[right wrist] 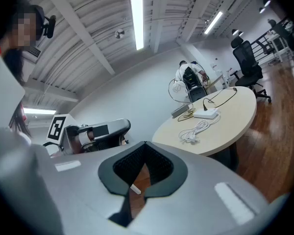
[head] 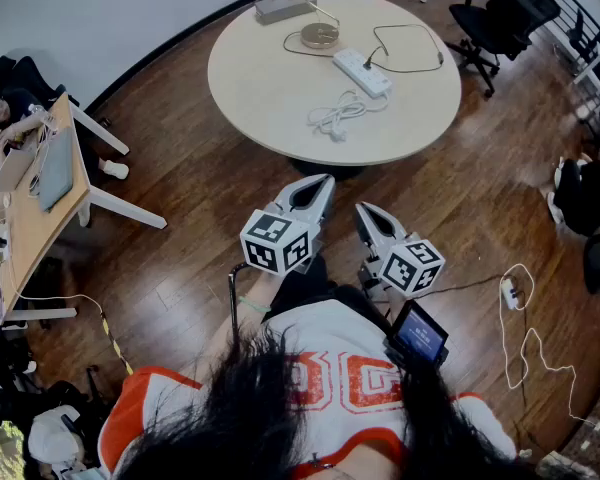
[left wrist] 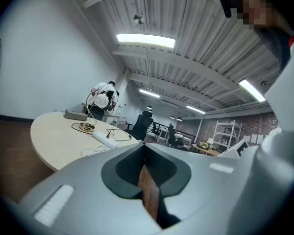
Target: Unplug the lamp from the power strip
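Observation:
On the round table [head: 270, 88] lies a white power strip [head: 362, 72] with a black plug [head: 370, 62] in it. The lamp stands beside it, its round brass base [head: 319, 35] at the far side. Both grippers hover over the wooden floor, well short of the table and close to the person's chest. My left gripper [head: 323, 182] is shut and holds nothing. My right gripper [head: 361, 211] is also shut and empty. The left gripper view shows the strip [left wrist: 107, 140] and lamp [left wrist: 87, 127] far ahead. In the right gripper view the strip [right wrist: 206, 114] is at the right.
A coiled white cable [head: 338, 115] lies on the table's near side, a grey box [head: 283, 8] at its far edge. A black office chair [head: 505, 18] stands at the right. A wooden desk [head: 40, 208] is at the left. A white charger and cord [head: 513, 293] lie on the floor.

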Demonstrator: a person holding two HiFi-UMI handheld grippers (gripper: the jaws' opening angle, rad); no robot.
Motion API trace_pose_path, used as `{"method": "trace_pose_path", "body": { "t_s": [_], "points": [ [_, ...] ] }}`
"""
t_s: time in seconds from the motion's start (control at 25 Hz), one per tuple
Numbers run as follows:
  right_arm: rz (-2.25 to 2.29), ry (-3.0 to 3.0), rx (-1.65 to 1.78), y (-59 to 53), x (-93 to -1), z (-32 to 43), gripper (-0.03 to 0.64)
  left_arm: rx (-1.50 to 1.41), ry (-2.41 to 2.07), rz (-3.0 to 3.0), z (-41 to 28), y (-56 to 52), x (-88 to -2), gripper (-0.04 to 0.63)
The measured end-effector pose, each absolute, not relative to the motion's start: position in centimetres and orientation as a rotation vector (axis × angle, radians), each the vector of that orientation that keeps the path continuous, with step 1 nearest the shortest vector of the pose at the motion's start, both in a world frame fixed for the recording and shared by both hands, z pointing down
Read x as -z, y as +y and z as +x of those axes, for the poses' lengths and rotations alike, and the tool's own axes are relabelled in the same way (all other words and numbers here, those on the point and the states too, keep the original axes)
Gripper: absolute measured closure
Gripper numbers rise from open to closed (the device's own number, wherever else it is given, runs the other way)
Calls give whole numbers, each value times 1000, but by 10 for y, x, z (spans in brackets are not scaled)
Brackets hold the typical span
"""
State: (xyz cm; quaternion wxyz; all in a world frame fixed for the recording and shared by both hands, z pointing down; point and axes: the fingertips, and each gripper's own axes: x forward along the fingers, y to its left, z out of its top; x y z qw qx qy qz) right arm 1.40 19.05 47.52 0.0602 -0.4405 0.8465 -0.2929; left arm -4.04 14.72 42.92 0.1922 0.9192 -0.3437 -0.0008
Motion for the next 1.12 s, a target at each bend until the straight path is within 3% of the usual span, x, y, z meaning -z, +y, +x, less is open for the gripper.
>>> {"method": "trace_pose_path", "body": {
  "t_s": [0.6,1.12],
  "points": [
    [-1414,2534,926,156,-488,35,617,-22,-910,2536,-22,118,-438,595],
    [-1481,2517,953,50,-491,52,617,-34,-854,2506,-14,8,-455,595]
  ]
}}
